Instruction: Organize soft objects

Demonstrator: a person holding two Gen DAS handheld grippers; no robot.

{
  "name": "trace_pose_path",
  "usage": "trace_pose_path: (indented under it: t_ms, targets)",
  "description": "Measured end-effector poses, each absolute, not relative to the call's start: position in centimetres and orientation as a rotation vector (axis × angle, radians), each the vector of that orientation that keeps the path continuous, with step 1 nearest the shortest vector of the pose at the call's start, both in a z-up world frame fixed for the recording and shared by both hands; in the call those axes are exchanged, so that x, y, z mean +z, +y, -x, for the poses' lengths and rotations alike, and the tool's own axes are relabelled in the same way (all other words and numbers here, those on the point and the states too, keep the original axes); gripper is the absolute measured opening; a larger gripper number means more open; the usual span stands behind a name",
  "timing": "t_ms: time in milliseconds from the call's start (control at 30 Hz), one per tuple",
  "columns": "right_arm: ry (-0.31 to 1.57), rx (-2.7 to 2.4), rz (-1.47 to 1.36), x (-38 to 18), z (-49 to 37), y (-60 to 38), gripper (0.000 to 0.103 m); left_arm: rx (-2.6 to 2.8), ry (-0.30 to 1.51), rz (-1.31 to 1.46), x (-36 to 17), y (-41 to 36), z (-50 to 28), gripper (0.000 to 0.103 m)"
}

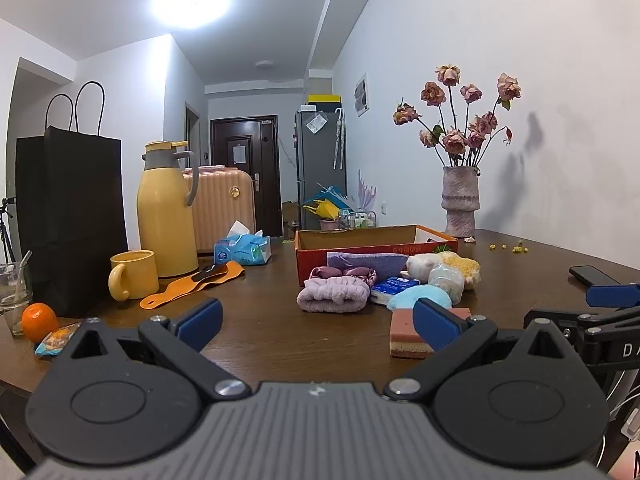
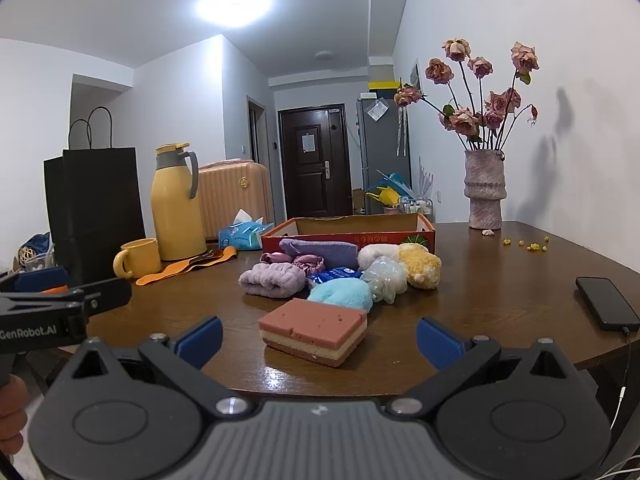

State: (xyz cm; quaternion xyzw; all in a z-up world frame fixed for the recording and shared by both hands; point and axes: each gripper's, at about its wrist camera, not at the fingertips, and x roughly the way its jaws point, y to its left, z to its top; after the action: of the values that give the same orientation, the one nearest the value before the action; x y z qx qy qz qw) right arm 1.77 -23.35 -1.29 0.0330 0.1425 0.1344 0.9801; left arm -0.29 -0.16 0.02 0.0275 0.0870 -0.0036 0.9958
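In the left wrist view, the left gripper (image 1: 318, 322) is held low at the bottom centre of the frame with its jaws wide apart and nothing between them. A cluster of soft objects is seen at centre right on the wooden table (image 1: 256, 332): a lilac fuzzy headband (image 1: 333, 295), a light blue plush (image 1: 416, 297), a tissue pack (image 1: 394, 286) and a layered sponge (image 1: 408, 338), the last partly hidden behind the right-hand blue pad. The orange cardboard box (image 1: 376, 246) stands just behind the pile, and no soft item can be seen inside it from this low angle. In the right wrist view, the right gripper (image 2: 319, 338) is likewise held with its jaws apart and empty, and the layered sponge (image 2: 314, 330) lies at lower centre, near and directly ahead of the gap between the fingers. Behind it the light blue plush (image 2: 342, 294), a yellow plush (image 2: 420, 266) and the box (image 2: 348, 234) are seen towards mid frame. The task is judged to be at its outset, with the first pick not yet made. The next move would call for the right gripper to be advanced until the sponge sits between the pads, then closed gently, since the foam is likely to compress.
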Motion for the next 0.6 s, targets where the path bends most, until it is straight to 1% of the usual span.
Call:
trace_pose_path:
  t_ms: [600]
  targets:
    - [0.287,0.268,-0.069,-1.44,-1.82,-23.35,0.103,-0.008,0.169,-0.059,-0.03,-0.34,0.50,0.103]
